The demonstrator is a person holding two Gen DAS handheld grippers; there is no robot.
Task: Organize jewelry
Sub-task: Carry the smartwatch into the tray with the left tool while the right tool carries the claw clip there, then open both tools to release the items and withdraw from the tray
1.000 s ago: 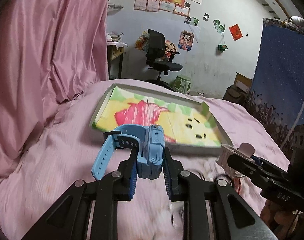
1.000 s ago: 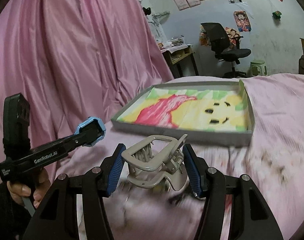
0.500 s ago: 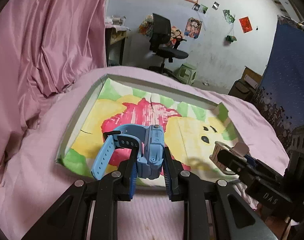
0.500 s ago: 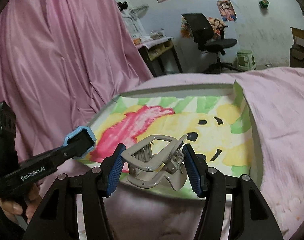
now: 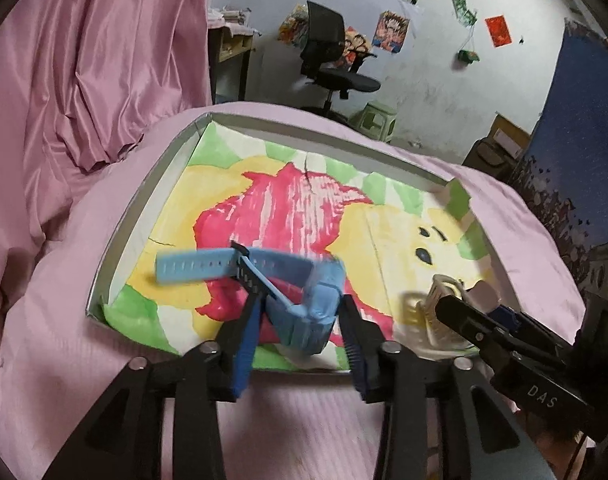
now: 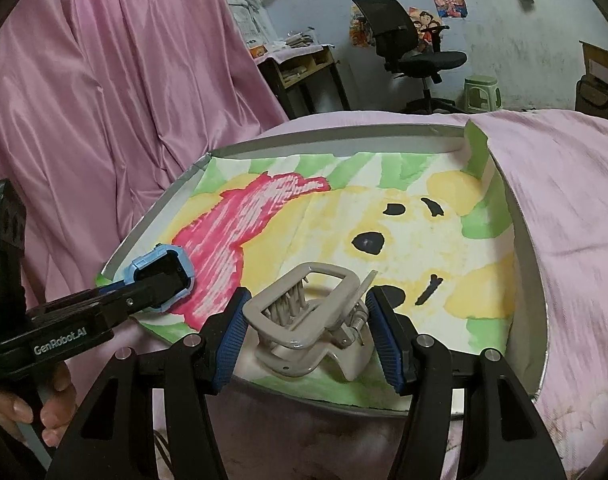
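A shallow grey tray (image 5: 142,204) lined with a pink, yellow and green drawing lies on the pink bedcover. My left gripper (image 5: 298,320) hangs over its near left part, jaws opening. The light-blue watch (image 5: 318,312) sits tilted and blurred between them, its strap flung out to the left, and the pads no longer press on it. In the right wrist view the watch (image 6: 160,276) shows at the left gripper (image 6: 144,292) tip. My right gripper (image 6: 307,300) is shut on a beige hair claw clip (image 6: 304,320) just above the tray's (image 6: 324,136) near edge.
A pink curtain (image 5: 84,60) hangs close on the left. Beyond the bed stand a black office chair (image 5: 332,52), a wooden desk (image 6: 300,68) and a green stool (image 6: 482,92). A dark blue cloth (image 5: 576,140) hangs on the right. A hand (image 6: 20,412) holds the left gripper's handle.
Both grippers moved forward and down from the bedcover to over the tray. The left jaws widened and the watch tipped over between them, its strap swinging out left. The clip stays gripped.
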